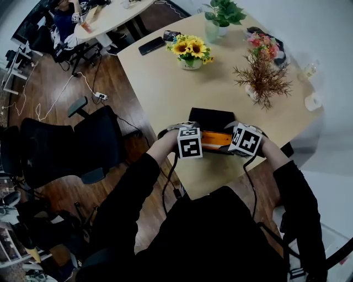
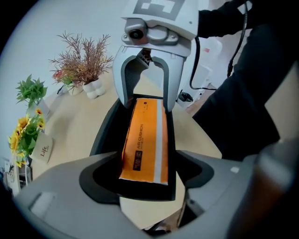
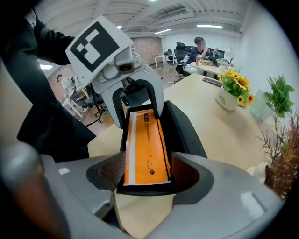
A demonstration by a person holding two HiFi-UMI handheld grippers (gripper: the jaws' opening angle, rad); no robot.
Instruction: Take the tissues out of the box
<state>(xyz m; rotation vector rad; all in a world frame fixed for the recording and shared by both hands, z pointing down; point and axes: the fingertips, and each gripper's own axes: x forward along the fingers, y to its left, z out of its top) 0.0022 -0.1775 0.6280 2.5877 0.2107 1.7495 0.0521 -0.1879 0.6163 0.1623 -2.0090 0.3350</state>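
A black box (image 1: 212, 117) lies near the table's front edge with its lid folded back. An orange tissue pack (image 1: 216, 139) lies inside it. My left gripper (image 1: 201, 145) stands at the box's left end and my right gripper (image 1: 234, 144) at its right end, facing each other. In the left gripper view the left gripper (image 2: 146, 183) has wide jaws on either side of the box's end, with the pack (image 2: 142, 144) ahead and the right gripper (image 2: 146, 105) beyond. In the right gripper view the right gripper (image 3: 145, 183) straddles the other end, and the left gripper (image 3: 140, 117) faces it past the pack (image 3: 145, 149).
A sunflower pot (image 1: 191, 52), a dried plant (image 1: 263, 77), a green plant (image 1: 223, 14) and a phone (image 1: 151, 45) stand further back on the table (image 1: 165, 93). A black office chair (image 1: 66, 146) is to the left, and a person sits at a far table.
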